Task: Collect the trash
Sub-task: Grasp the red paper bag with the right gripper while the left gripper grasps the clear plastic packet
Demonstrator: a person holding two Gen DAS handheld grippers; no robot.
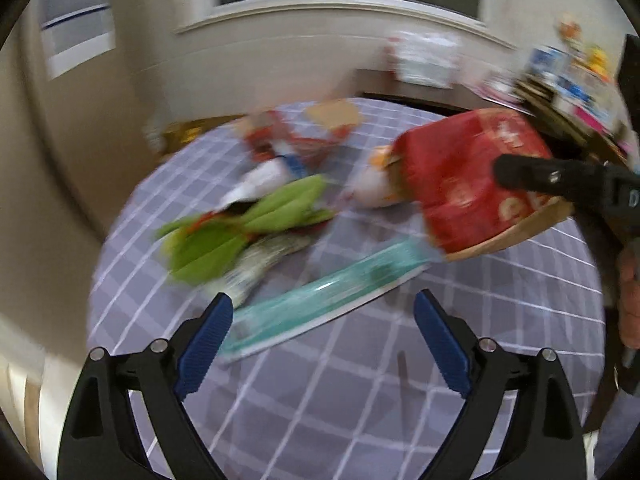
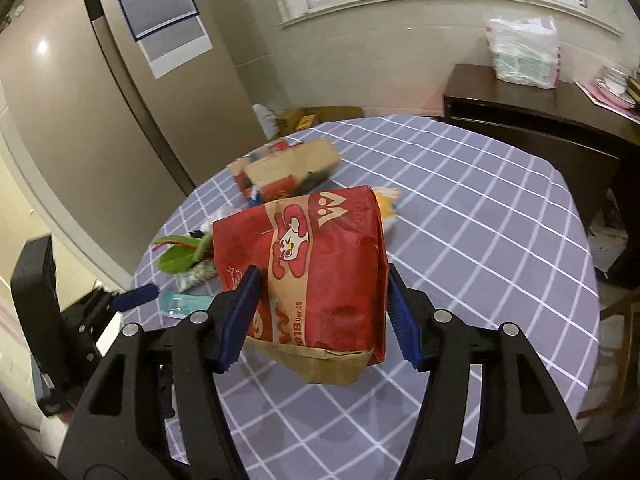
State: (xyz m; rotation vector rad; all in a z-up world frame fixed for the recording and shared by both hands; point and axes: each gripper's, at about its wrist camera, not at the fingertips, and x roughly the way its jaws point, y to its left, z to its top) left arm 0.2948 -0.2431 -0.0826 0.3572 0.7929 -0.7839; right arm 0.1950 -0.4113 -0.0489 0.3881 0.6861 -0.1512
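My right gripper [image 2: 322, 270] is shut on a red and brown paper bag [image 2: 304, 248], pads pressed on both sides, and holds it tilted above the checked tablecloth [image 2: 480, 220]. In the blurred left wrist view the same bag [image 1: 460, 184] hangs at the right with a black finger of the right gripper [image 1: 520, 172] across it. My left gripper [image 1: 324, 296] is open with nothing between its fingers, just short of a flat teal package [image 1: 320, 300]. Green wrappers [image 1: 240, 224], a white and orange wrapper [image 1: 372, 188] and another crumpled paper bag [image 1: 304, 132] lie beyond.
A dark wooden sideboard [image 2: 540, 120] with a white plastic bag [image 2: 520, 52] stands behind the round table. A tall fridge [image 2: 100, 100] is at the left and cardboard boxes [image 2: 304, 118] sit on the floor. A hand [image 1: 630, 292] shows at the right edge.
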